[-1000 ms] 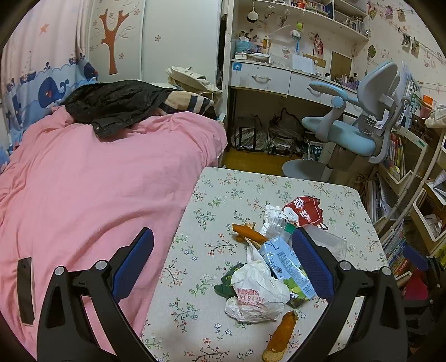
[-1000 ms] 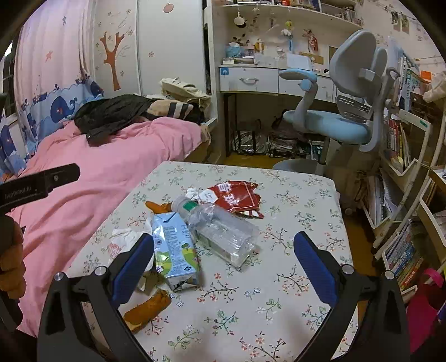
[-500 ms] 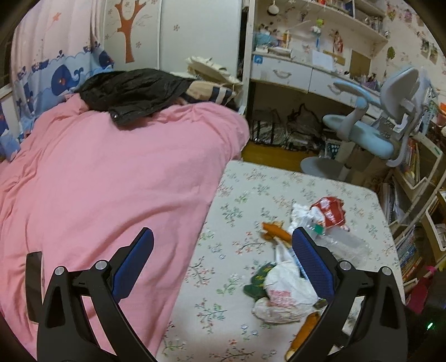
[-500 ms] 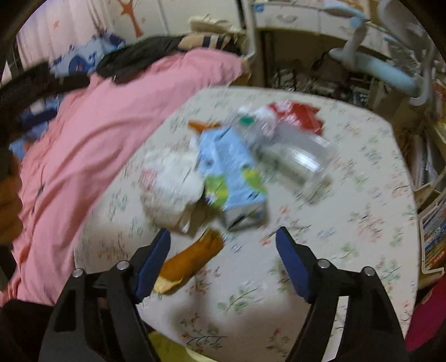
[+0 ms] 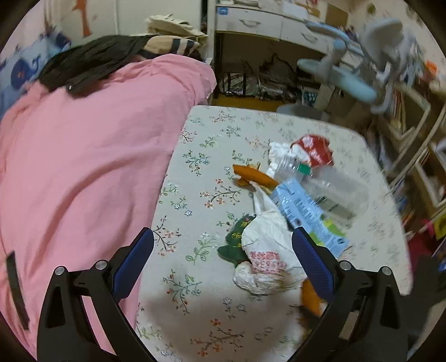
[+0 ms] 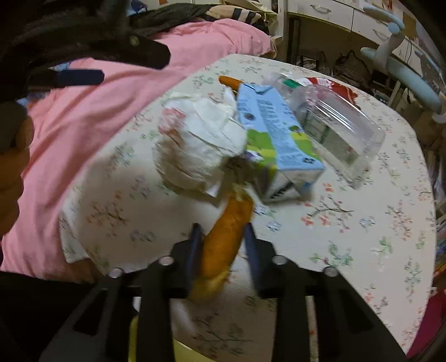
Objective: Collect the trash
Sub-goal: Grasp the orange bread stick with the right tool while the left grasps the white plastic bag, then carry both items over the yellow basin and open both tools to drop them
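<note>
A heap of trash lies on the floral table (image 5: 195, 178): a white plastic bag (image 6: 198, 139), a blue milk carton (image 6: 278, 133), a clear plastic bottle (image 6: 334, 117), a red wrapper (image 5: 312, 147), a green wrapper (image 5: 237, 239) and an orange scrap (image 5: 253, 174) at the far side. A second orange scrap (image 6: 225, 236) lies at the near edge, between the fingers of my right gripper (image 6: 221, 236). The jaws are closing and the pads touch its sides. My left gripper (image 5: 223, 236) hangs open above the table's left part, beside the white plastic bag (image 5: 267, 250), holding nothing.
A pink bed cover (image 5: 83, 167) butts against the table's left edge, with dark clothes (image 5: 92, 64) on it. A blue-grey chair (image 5: 362, 72), a desk with drawers (image 5: 251, 22) and bookshelves (image 5: 418, 144) stand behind and to the right. Something yellow (image 6: 133, 334) shows below the table's near edge.
My right gripper came down to the table's near edge and its wide jaws drew in around the orange scrap. My left gripper sank and tipped down toward the table.
</note>
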